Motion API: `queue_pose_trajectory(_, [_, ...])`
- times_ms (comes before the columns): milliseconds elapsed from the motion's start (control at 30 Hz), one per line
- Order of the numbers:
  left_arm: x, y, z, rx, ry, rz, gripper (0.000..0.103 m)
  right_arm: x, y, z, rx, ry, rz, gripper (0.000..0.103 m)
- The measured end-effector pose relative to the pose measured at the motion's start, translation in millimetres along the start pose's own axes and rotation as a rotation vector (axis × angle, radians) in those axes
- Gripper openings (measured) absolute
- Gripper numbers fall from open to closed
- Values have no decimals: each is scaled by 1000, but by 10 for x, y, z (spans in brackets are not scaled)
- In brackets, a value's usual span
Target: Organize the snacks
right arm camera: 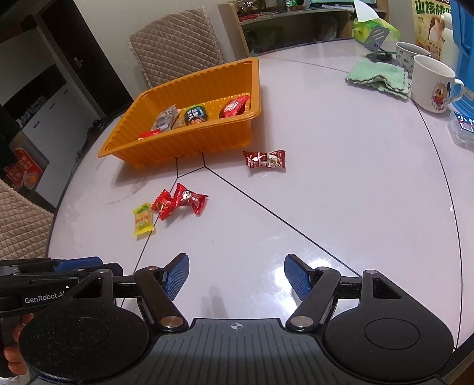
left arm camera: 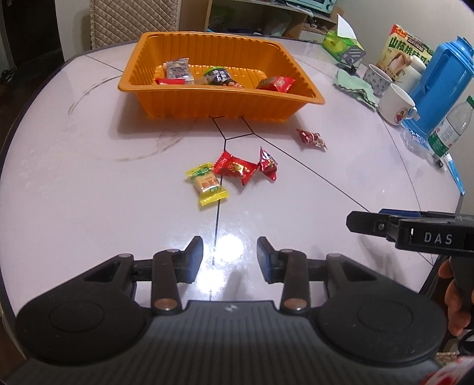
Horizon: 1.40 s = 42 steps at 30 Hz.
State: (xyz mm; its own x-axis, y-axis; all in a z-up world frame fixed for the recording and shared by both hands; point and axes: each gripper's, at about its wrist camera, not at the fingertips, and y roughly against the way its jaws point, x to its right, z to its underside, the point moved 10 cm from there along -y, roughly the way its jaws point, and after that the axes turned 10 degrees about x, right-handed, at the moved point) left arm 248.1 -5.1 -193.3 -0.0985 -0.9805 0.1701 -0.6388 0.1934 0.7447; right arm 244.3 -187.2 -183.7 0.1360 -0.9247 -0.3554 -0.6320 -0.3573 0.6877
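Note:
An orange tray [left arm camera: 219, 102] [right arm camera: 189, 142] sits at the far side of the round table with several wrapped snacks inside. On the table in front of it lie a yellow snack [left arm camera: 206, 184] [right arm camera: 142, 219], two bright red candies [left arm camera: 235, 167] [left arm camera: 268, 164] [right arm camera: 162, 205] [right arm camera: 189, 197] touching each other, and a dark red candy [left arm camera: 311, 138] [right arm camera: 264, 160] further right. My left gripper [left arm camera: 229, 259] hovers open and empty short of the yellow snack. My right gripper [right arm camera: 236, 277] is open wider, also empty, near the table's front edge.
At the right stand two mugs [left arm camera: 395, 103] [right arm camera: 432, 84], a green cloth [left arm camera: 354, 88] [right arm camera: 377, 77], a blue jug [left arm camera: 441, 86], a water bottle [left arm camera: 450, 128], a snack box [left arm camera: 406, 50] and a tissue pack [right arm camera: 373, 28]. A quilted chair [right arm camera: 174, 50] stands behind the tray.

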Motion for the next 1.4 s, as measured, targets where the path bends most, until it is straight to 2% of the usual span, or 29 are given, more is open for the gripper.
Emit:
queue_pose_trajectory(733, [-212, -465, -260, 48, 54, -56, 36, 153, -276, -31, -19, -29, 23, 71])
queue_pose_trajectory(1133, [-213, -713, -378, 56, 43, -68, 35, 199, -380, -60, -30, -40, 35, 71])
queue_pose_trajectory(1333, [-216, -749, -385, 60, 17, -67, 29, 197, -403, -66, -31, -38, 33, 71])
queue_pose_trajectory(1400, [-226, -751, -386, 63, 0, -70, 23, 186, -416, -65, -32, -33, 30, 71])
